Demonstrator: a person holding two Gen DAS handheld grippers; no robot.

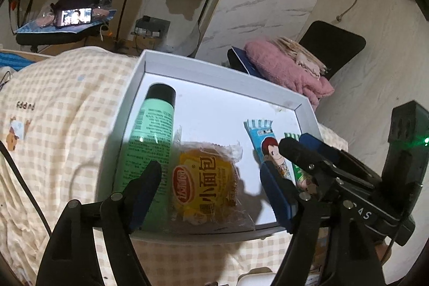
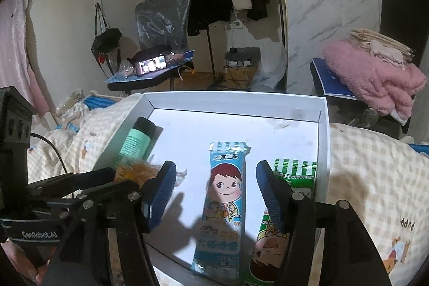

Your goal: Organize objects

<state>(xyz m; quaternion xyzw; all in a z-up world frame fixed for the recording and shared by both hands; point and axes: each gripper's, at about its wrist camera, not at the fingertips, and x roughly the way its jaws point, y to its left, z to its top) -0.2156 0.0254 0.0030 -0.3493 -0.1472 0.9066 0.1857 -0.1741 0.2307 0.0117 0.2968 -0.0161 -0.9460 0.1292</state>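
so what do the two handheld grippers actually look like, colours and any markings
Both are black, angular plastic frames with silver pivot bolts and two fingers faced with ribbed blue pads. The left gripper and right gripper look alike. The left's body reads "GenRobot.AI" in white; the right's carries a boxy black module with a green light, and a thin black cable trails off.

- A bed under a cream-and-beige checked quilt [image 1: 61, 98] with small cartoon bear prints carries everything.
- A shallow white cardboard box lid [image 1: 214, 77] lies open side up directly on the quilt.
- A thin pale cord [image 1: 80, 168] loops over the quilt just beside the lid's left wall in the left wrist view.
- Blue-striped bedding [image 2: 99, 100] shows past the quilt's far edge.
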